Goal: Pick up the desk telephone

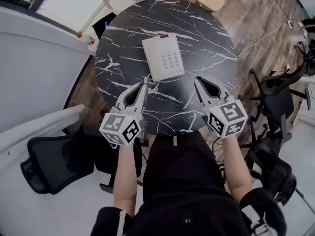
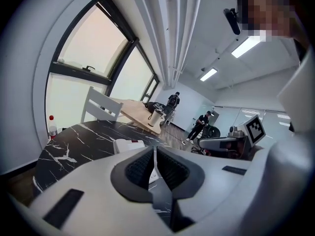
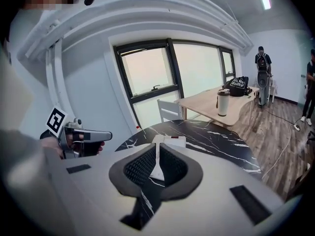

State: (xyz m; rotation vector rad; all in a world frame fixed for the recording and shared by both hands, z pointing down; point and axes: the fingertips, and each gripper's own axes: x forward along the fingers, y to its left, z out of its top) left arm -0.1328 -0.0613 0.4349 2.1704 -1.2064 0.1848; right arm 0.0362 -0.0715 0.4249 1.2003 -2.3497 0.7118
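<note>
Head view, writing: no brand or word is legible anywhere; the only print in sight is coded patterns and key legends too small to read.
Telephone, count and place: one white desk telephone (image 1: 163, 56) lies flat near the middle of the marble table (image 1: 123, 28), keypad up, untouched, beyond both grippers' tips and closer to the left one.
Telephone, markings: a grid of small keys (image 1: 170, 60) whose figures cannot be read, and one dark red strip (image 1: 164, 36) at its far end.
Left gripper (image 2: 155, 163): one; jaws brought together with nothing between the pads, pointing over the table top toward the telephone's near end.
Right gripper (image 3: 158, 163): one; jaws together apart from a thin slit, clamping nothing, with the telephone visible beyond the tips.
Marker cubes (image 1: 121, 127): two, one on each gripper, bearing black-and-white square codes and no letters.
Tables: two; the round black marble one with white veins, and a light wooden table (image 3: 216, 104) behind it.
Bottle (image 1: 86, 38): one, red-capped, just off the marble table's rim on the window side; its label is unreadable.
Tumbler (image 3: 223, 102): one, upright on the wooden table.
Chairs: one white chair (image 2: 101, 107) at the far side; black office chairs (image 1: 51, 163), one at the person's left and at least two at the right.
People (image 2: 173, 100): two standing in the background.
</note>
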